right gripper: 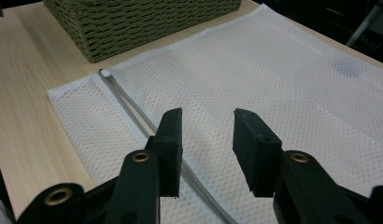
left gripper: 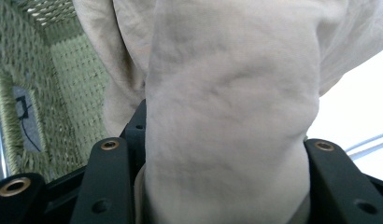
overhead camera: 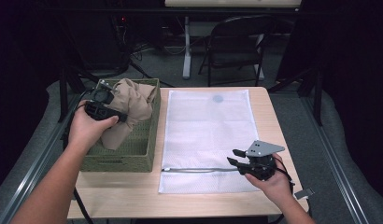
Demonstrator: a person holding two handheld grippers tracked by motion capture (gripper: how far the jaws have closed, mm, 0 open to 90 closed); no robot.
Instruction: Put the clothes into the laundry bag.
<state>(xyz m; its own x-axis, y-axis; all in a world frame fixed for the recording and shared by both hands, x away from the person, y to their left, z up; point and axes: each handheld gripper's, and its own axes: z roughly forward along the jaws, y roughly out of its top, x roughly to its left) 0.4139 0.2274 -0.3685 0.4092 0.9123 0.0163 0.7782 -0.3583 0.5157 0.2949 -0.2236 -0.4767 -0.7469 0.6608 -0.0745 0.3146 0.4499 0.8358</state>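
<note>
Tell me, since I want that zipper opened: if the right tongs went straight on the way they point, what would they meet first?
Probably the white mesh bag just past its zipper. The right tongs stand open and empty above it, angled down; depth is hard to judge.

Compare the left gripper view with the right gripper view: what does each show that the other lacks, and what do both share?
Left gripper view alone: beige cloth clamped between the left claw's black jaws, and the woven inside of the green basket.

Right gripper view alone: the right claw, its jaws apart with nothing between them, above the zipper; the wooden table.

Both: the basket and the white mesh bag.
</note>
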